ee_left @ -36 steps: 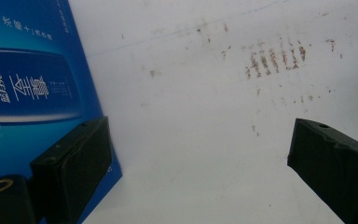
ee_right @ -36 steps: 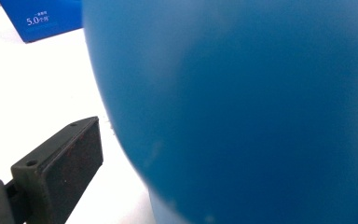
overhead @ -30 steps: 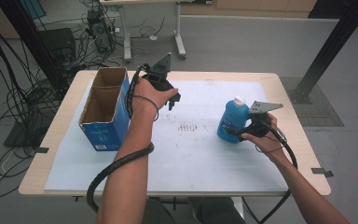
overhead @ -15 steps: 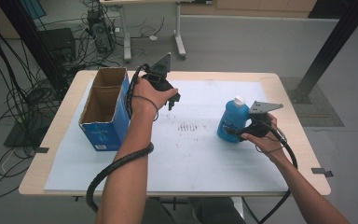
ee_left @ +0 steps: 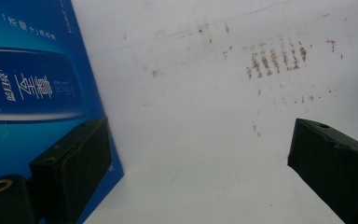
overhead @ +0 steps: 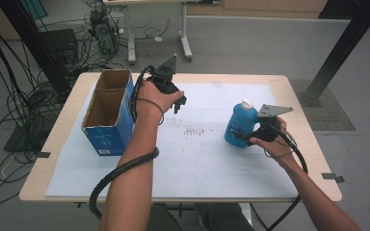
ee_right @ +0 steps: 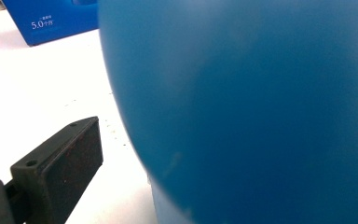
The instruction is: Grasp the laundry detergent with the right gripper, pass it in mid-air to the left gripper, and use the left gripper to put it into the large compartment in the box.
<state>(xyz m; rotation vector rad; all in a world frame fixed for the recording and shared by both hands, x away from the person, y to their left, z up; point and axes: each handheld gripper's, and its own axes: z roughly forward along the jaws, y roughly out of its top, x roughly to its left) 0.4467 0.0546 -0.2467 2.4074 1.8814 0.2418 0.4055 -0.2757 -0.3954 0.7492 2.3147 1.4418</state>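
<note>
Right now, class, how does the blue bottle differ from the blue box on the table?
The blue bottle is rounded and closed by a white cap; the blue box is straight-sided and open on top. The bottle is the smaller. The right gripper is at the bottle; the left gripper hovers open beside the box. Both stand upright.

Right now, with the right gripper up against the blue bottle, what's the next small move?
Probably close the right gripper on the blue bottle: the bottle stands upright right at its open jaws, one jaw clear of its side, and the open cardboard box waits beside the left gripper.
</note>
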